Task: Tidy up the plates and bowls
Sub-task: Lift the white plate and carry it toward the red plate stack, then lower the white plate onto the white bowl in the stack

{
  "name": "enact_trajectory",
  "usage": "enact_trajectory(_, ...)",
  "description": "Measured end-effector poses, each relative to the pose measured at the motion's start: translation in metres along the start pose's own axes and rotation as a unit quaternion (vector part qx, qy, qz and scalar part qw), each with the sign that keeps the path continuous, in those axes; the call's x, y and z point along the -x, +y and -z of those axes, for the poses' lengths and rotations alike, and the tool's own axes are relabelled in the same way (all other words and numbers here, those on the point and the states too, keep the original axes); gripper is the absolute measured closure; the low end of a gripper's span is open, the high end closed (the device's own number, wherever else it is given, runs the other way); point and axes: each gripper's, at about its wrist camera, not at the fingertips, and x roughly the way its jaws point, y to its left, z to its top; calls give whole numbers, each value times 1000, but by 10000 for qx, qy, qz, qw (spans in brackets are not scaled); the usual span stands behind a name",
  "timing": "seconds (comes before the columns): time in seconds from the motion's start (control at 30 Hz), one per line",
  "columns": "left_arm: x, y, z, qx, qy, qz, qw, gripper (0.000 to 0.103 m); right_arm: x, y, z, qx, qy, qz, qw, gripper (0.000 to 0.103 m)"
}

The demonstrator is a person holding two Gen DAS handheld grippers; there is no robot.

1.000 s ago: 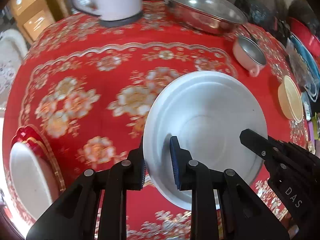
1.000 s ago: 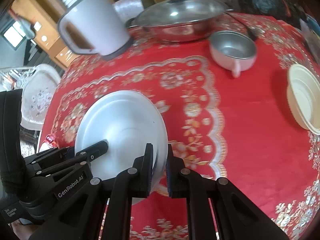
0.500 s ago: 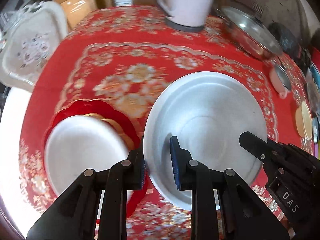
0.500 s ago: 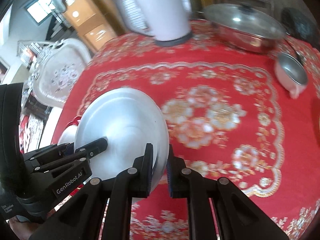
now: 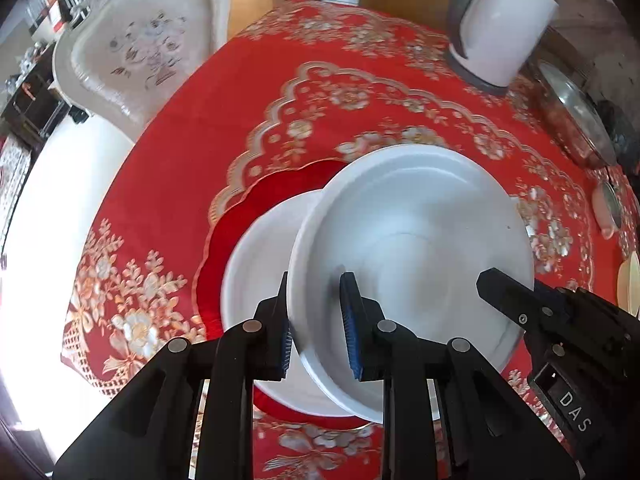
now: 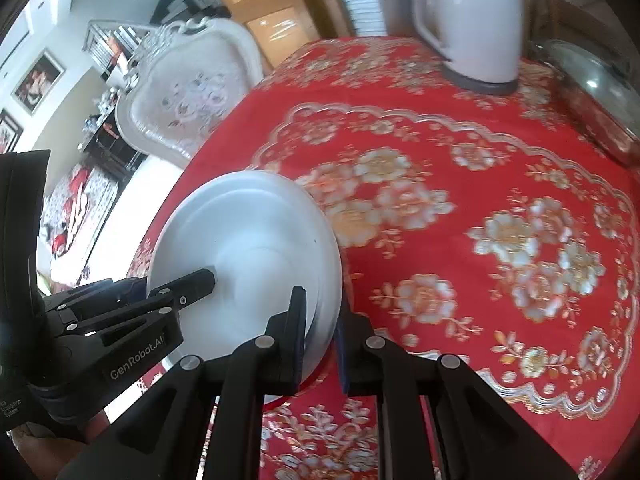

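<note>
A white bowl (image 5: pixel 416 248) is held in the air by both grippers. My left gripper (image 5: pixel 316 316) is shut on its near-left rim. My right gripper (image 6: pixel 322 320) is shut on the opposite rim of the same white bowl (image 6: pixel 248 256); it also shows in the left wrist view (image 5: pixel 516 304). The bowl hangs over a white plate (image 5: pixel 256 276) that lies on a red scalloped plate (image 5: pixel 256 208) near the table's left edge. The bowl hides much of both plates.
A white kettle (image 5: pixel 500 24) and a lidded steel pan (image 5: pixel 576 120) stand at the far side of the red floral tablecloth (image 5: pixel 200 120). A small pink cup (image 5: pixel 608 212) and a cream bowl (image 5: pixel 630 284) are at the right. A white chair (image 5: pixel 140 40) stands beyond the table's left edge.
Both grippers have carried the white bowl leftward across the table. It now hangs over the white plate on the red plate, which came into full view.
</note>
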Motion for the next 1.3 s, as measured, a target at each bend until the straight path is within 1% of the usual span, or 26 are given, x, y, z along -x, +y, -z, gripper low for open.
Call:
enact_trajectory(0.37, -9, 19, 9, 112, 77, -82, 9999, 81, -18, 19, 3, 123, 187, -26, 9997, 90)
enact_trajectory(0.77, -24, 19, 11, 48, 156, -121, 9998, 80, -28, 19, 4, 118, 312, 70, 9994, 90)
enact_trajectory(1.3, -27, 20, 13, 17, 172, -113, 9998, 79, -31, 19, 3, 152, 370, 67, 9992, 89)
